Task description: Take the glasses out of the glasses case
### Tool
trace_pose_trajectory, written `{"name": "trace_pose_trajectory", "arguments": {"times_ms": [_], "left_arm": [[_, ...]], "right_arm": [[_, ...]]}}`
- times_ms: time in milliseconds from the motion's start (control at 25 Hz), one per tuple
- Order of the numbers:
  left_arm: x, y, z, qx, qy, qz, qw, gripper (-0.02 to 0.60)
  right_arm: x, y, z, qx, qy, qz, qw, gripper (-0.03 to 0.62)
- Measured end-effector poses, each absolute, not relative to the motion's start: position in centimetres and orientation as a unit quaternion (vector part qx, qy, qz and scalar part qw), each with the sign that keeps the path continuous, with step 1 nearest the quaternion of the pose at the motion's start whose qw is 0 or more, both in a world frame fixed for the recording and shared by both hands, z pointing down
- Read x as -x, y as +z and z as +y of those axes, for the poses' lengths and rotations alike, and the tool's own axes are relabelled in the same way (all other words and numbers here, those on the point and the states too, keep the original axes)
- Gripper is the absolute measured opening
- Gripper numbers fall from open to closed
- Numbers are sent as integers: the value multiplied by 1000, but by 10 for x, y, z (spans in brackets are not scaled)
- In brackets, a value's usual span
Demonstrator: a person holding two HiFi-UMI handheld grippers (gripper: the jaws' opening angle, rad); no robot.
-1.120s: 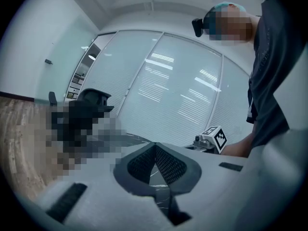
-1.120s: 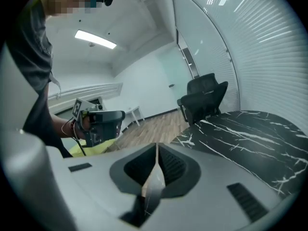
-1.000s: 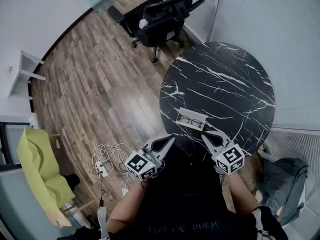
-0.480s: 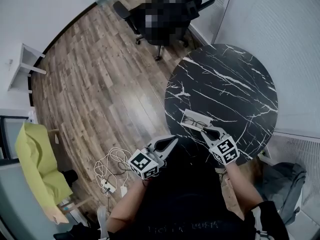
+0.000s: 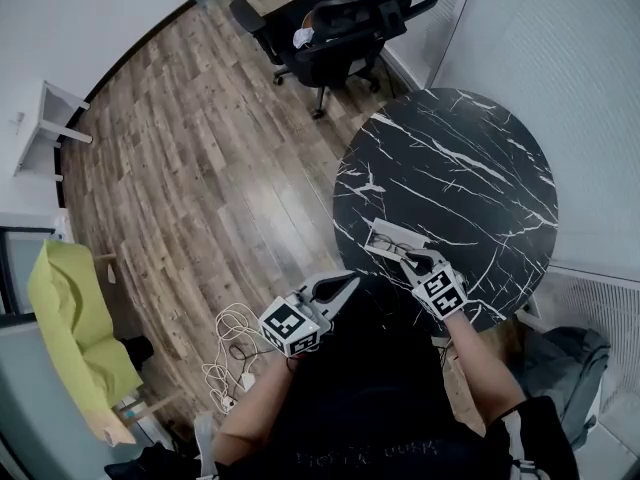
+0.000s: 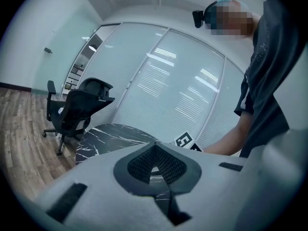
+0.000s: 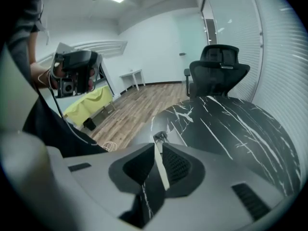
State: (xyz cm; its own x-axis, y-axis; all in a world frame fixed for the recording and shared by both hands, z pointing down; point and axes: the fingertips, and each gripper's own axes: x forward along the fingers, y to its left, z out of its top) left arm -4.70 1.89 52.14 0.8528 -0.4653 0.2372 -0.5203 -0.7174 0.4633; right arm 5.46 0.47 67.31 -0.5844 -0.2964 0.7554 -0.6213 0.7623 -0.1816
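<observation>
head view: the glasses case [image 5: 376, 230] lies open close to my side of the black marble table [image 5: 460, 148], with the glasses [image 5: 397, 244] lying inside it. my right gripper [image 5: 410, 259] is at the case's near side. my left gripper [image 5: 347, 281] hangs off the table edge, apart from the case.

left gripper view: its fingertips meet with nothing between them, and only tabletop shows through the gap behind the tips. this one is idle.

right gripper view: the jaws are pinched on a thin pale strip that i take to be the case's edge. the frame of the glasses shows just beyond the tips. so i judge i have hold of the case, not the glasses.

to do this step well, i'd hold that pinch firm to pin the case and bring the left gripper in opened. i'd take the frame at the bridge or a temple, never the lenses. then i'd lift straight up so the frame clears the case wall without dragging the case along.
</observation>
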Motion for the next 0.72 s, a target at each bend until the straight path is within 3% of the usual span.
{"name": "trace_pose_trajectory", "arguments": {"times_ms": [720], "left_arm": [[39, 541, 27, -920, 72, -252, 291, 18]], "right_arm": [[-46, 732, -9, -227, 185, -839, 458, 34]]}}
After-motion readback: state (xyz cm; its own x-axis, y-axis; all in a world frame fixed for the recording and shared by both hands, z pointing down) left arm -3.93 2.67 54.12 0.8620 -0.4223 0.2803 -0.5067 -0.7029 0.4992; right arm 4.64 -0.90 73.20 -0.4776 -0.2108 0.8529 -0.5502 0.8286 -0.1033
